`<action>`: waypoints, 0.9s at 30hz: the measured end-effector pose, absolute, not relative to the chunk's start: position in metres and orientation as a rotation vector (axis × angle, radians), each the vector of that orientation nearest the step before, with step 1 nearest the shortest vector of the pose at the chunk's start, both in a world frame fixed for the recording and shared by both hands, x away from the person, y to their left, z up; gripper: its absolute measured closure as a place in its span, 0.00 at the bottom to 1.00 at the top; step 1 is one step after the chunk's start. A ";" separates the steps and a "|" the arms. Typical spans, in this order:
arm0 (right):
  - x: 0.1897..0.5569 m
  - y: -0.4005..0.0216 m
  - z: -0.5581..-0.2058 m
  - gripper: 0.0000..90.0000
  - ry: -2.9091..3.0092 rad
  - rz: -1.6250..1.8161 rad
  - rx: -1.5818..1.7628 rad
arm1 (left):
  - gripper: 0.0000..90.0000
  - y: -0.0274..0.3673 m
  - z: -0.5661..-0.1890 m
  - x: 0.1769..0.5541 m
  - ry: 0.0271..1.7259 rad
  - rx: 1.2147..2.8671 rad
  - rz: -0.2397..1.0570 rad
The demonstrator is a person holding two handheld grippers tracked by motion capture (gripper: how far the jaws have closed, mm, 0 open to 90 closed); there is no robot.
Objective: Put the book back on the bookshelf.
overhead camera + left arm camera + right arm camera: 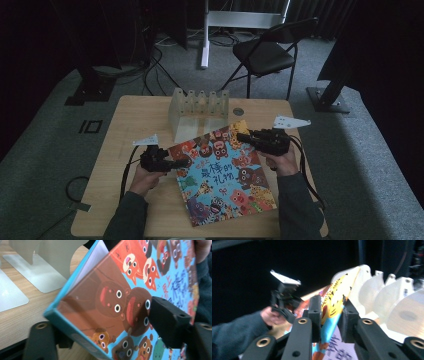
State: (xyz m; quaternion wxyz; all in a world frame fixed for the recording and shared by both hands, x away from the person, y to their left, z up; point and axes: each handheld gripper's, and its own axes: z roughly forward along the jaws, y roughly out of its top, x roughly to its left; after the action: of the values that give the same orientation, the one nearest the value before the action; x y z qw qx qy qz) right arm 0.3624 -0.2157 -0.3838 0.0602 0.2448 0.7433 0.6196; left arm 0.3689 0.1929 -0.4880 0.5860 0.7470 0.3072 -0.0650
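A colourful picture book (223,172) with cartoon animals on a blue cover is being held over the middle of a pale wooden table (125,130), turned at an angle to the table's edges. It is being gripped at two opposite edges at once.

The left gripper (176,163) is being held in the person's left hand (145,177) at the book's left edge. In the left gripper view, its two black jaws are being pressed onto the book (120,302), one under the blue spine edge and one on the cover over the brown animal faces, so the book is being pinched between them.

The right gripper (246,137) is being held in the right hand (281,162) at the book's far right corner. In the right gripper view, the jaws are being closed on the book's thin edge (332,312), with the cover being squeezed between the two pads. The left gripper (285,306) and its hand are being shown farther off in that view, at the left.

A translucent white rack (199,111) with upright dividers is standing on the far part of the table, just beyond the book's far corner. A black folding chair (270,50) is standing on the grey floor beyond the table.
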 end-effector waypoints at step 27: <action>0.361 -0.225 -0.395 0.61 2.172 1.598 0.830 | 0.84 0.200 -0.399 0.339 0.492 1.740 0.101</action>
State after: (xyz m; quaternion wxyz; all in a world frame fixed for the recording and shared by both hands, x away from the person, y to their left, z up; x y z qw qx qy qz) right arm 0.3607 -0.2246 -0.3952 0.1596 0.2904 0.7600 0.5591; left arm 0.3393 0.1997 -0.3991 0.6171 0.7560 0.2137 0.0437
